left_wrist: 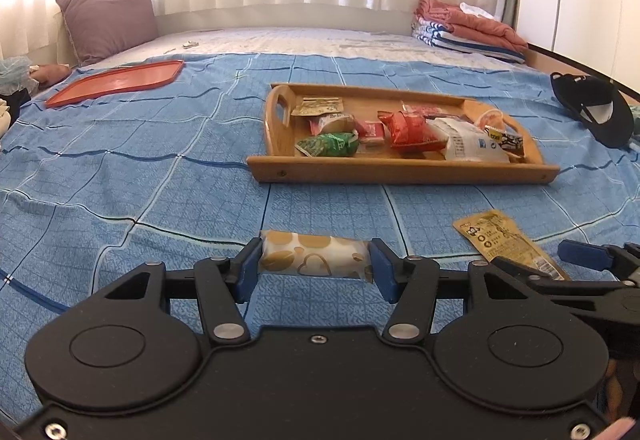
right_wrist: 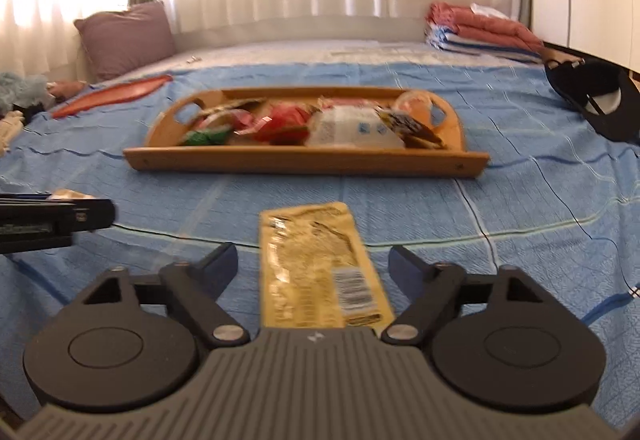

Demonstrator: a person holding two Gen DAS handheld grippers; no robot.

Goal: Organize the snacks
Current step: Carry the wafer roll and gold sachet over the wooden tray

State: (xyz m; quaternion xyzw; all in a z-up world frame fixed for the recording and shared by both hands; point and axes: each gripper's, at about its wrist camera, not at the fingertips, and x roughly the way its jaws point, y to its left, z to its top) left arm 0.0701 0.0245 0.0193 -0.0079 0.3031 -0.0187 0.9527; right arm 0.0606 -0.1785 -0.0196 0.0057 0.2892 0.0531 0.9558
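Observation:
A wooden tray (left_wrist: 400, 173) (right_wrist: 304, 160) holding several snack packets sits mid-bed. My left gripper (left_wrist: 316, 264) has its blue pads against both ends of a white packet with gold hearts (left_wrist: 314, 256) that lies crosswise on the blue bedspread. My right gripper (right_wrist: 314, 264) is open, its fingers on either side of a flat yellow packet (right_wrist: 320, 268) lying lengthwise on the bed, not touching it. That yellow packet also shows in the left wrist view (left_wrist: 508, 240), with the right gripper's finger (left_wrist: 584, 254) beside it.
A red tray lid (left_wrist: 116, 82) lies far left. A purple pillow (left_wrist: 108, 18) leans at the back left. Folded blankets (left_wrist: 468, 28) are at the back right. A black cap (left_wrist: 596, 108) lies right of the tray.

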